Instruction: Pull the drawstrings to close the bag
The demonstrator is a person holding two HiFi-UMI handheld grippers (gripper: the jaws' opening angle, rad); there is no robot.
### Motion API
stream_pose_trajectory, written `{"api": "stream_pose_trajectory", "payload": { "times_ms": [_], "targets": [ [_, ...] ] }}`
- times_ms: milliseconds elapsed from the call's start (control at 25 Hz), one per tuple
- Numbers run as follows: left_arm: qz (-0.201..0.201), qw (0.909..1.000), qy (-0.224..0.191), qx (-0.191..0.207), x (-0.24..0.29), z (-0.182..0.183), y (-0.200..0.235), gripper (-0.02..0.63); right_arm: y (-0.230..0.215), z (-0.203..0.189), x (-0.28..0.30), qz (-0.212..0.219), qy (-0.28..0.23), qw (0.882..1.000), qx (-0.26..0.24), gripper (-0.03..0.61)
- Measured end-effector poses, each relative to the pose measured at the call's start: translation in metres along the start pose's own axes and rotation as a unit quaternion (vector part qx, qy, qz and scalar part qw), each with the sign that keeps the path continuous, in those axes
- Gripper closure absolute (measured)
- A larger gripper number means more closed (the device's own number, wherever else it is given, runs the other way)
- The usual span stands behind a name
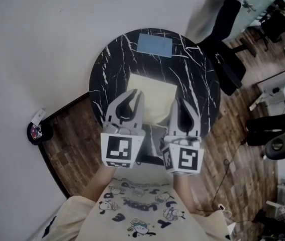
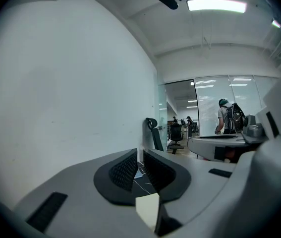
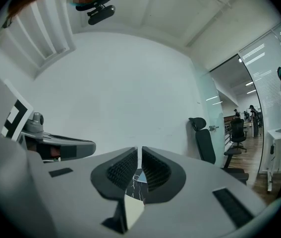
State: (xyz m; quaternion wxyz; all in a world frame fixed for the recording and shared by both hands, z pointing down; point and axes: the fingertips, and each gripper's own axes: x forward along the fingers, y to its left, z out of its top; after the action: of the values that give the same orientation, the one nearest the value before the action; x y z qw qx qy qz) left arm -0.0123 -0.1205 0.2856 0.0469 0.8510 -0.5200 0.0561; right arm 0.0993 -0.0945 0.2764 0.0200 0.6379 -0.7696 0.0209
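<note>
A flat cream bag (image 1: 155,97) lies on a round black marble table (image 1: 112,69). No drawstring shows in any view. Both grippers are held side by side above the bag's near edge and point level, away from me. My left gripper (image 1: 136,93) (image 2: 140,157) has a narrow slit between its pads and nothing in it. The right gripper (image 1: 178,104) (image 3: 140,155) has its jaws almost touching and is also empty. A corner of the bag (image 2: 147,209) (image 3: 133,207) shows below each pair of jaws.
A blue rectangular sheet (image 1: 154,44) lies at the table's far edge. A white wall stands to the left, and a black office chair (image 1: 227,14) stands past the table at the right. A person with a backpack (image 2: 228,115) stands far off among desks.
</note>
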Motion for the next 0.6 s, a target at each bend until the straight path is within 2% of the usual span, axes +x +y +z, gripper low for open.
{"api": "stream_pose_trajectory", "payload": {
  "times_ms": [600],
  "targets": [
    [-0.006,0.9999,0.006,0.006,0.004,-0.0021,-0.0023,0.538,0.0,-0.0031,0.004,0.0,0.005,1.0,0.006,0.54]
  ]
}}
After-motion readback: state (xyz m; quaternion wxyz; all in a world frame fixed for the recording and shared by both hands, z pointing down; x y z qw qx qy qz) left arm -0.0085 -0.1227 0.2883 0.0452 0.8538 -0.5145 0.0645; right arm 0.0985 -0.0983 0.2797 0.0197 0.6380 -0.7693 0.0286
